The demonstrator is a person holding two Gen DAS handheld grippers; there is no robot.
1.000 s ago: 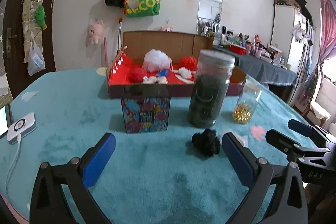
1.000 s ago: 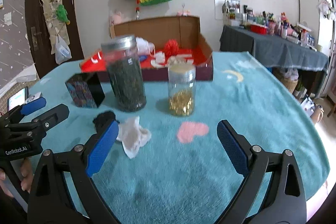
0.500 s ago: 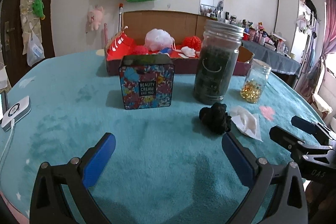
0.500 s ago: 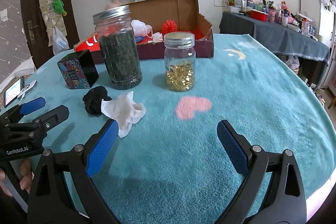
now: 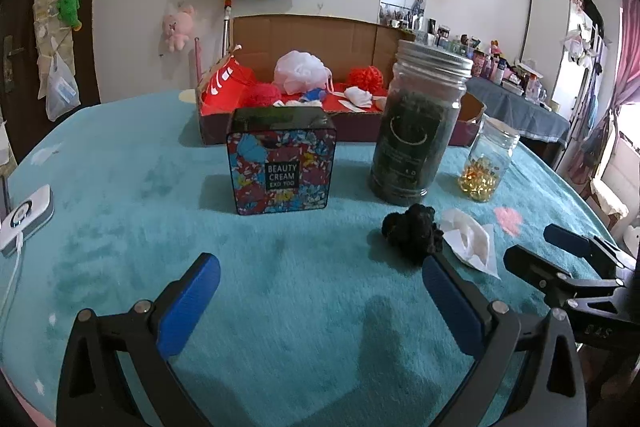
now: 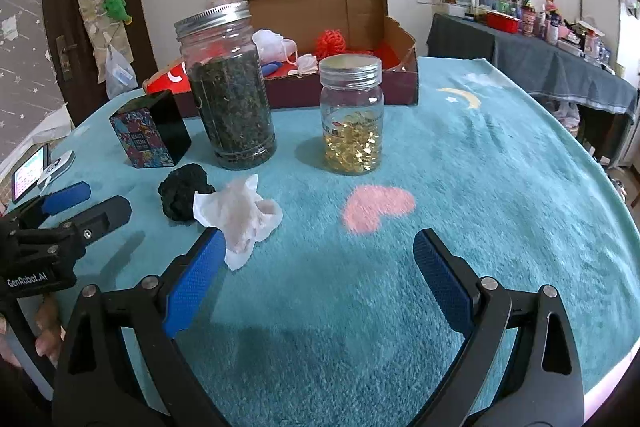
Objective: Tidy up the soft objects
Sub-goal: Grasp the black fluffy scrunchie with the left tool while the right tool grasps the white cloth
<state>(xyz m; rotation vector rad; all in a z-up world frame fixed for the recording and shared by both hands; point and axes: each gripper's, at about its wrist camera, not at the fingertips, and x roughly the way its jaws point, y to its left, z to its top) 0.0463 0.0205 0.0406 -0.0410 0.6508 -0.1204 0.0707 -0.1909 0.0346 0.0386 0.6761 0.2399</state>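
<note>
A black soft ball lies on the teal tablecloth next to a crumpled white tissue. An open cardboard box at the back holds a white mesh puff, red puffs and other soft things. My left gripper is open and empty, its right finger just in front of the black ball. My right gripper is open and empty, its left finger at the tissue's near edge.
A floral beauty-cream tin, a tall jar of dark leaves and a small jar of yellow capsules stand before the box. A white device lies at the left edge.
Both grippers have moved forward and lower toward the black ball and tissue, which now sit closer to the fingers. Both stayed open.
</note>
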